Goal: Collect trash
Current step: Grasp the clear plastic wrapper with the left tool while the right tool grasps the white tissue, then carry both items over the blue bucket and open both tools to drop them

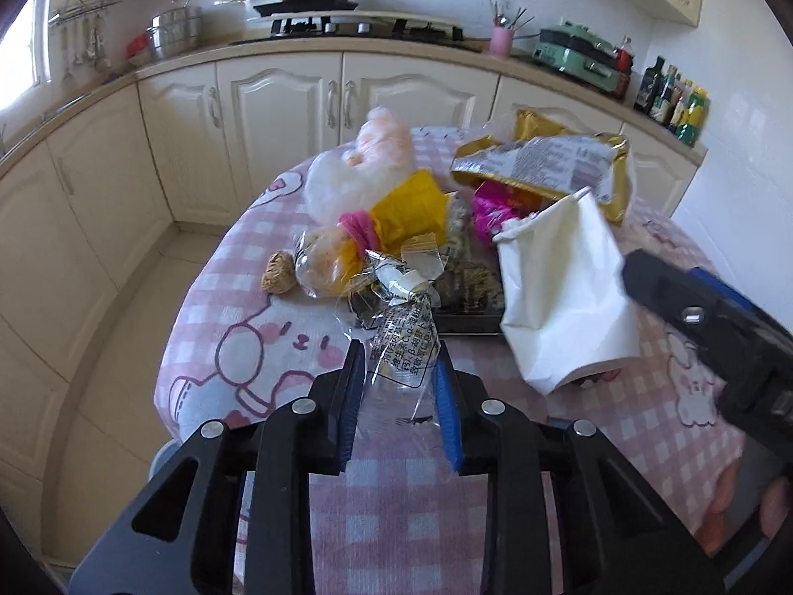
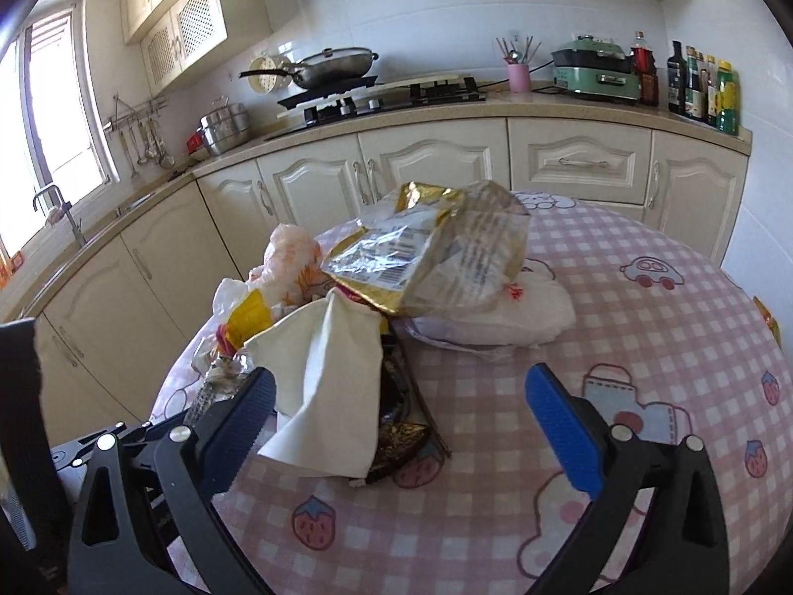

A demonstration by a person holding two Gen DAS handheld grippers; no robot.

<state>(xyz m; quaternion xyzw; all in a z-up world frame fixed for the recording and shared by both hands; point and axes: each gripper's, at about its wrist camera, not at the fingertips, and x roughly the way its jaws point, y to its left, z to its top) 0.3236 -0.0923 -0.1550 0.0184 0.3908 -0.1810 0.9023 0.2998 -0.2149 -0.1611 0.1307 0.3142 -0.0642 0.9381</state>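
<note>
Two grippers are out over a round table (image 2: 619, 307) with a pink checked cloth, in a cream kitchen. My left gripper (image 1: 400, 372) has its jaws narrowed around a clear printed wrapper (image 1: 404, 347) at the near edge of the trash heap; the film stands between the blue pads, though I cannot tell whether they press it firmly. My right gripper (image 2: 401, 401) is spread wide and holds nothing, with its left finger just beside a white paper bag (image 2: 332, 386) that leans on the pile. The trash is all heaped together on the table: a gold foil packet (image 2: 426, 258) on top, a crumpled white plastic bag (image 2: 500, 317) under it, yellow and pink wrappers (image 1: 406, 213), a dark tray (image 1: 471, 307) and a small brown biscuit-like piece (image 1: 277, 272) lying just left of the heap. No bin or collecting bag is in view. I judge the job barely begun: nearly everything waits to be gathered.
</note>
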